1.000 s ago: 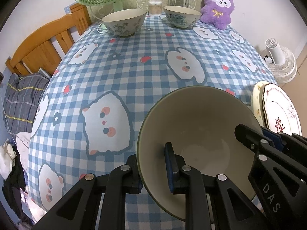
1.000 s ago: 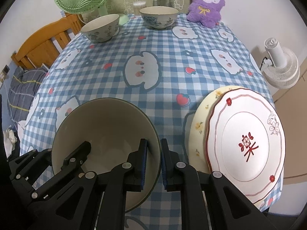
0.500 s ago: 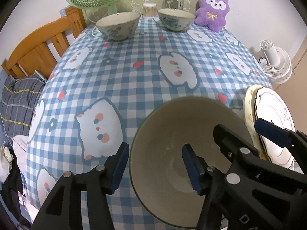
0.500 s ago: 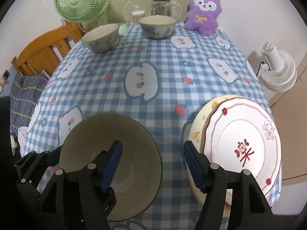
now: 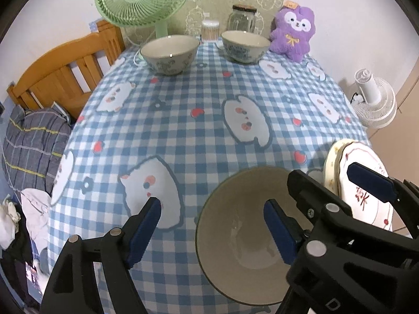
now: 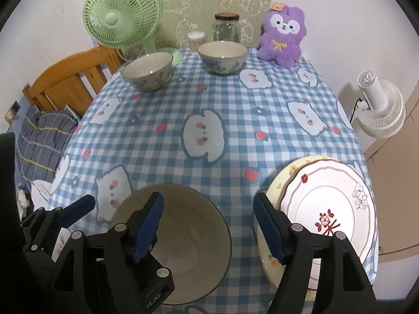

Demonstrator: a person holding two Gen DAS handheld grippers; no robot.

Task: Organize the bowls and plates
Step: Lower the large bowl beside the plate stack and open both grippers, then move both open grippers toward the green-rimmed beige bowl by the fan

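1. The left gripper (image 5: 213,229) is seen with its jaws spread wide, having just been opening; the near-left rim of the big bowl (image 5: 243,238) lies between them, and neither blue pad presses on it.
2. The right gripper (image 6: 208,225) is likewise spread, its jaws having just been opening; the bowl's right rim stands between them untouched, one pad over the bowl's hollow, the other over the edge of the plates.
3. The big bowl (image 6: 183,238) is set upright on the near edge of the table (image 6: 235,120), empty, with a dark rim and a pale inside.
4. Just right of the bowl, a white plate (image 6: 327,209) with a red motif is stacked on a cream plate (image 6: 280,180), which shows along the left edge.
5. The table is covered by a blue checked cloth printed with white animals and red hearts.
6. At the far end, two patterned bowls are stood apart from each other: the left bowl (image 6: 148,70) and the right bowl (image 6: 222,56).
7. Behind them, a green fan (image 6: 121,17), a cotton-swab tub (image 6: 196,40), a glass jar (image 6: 226,27) and a purple plush (image 6: 281,35) are lined along the wall.
8. A wooden chair (image 6: 68,83) is seen off the table's left, and a white fan (image 6: 382,107) off its right.
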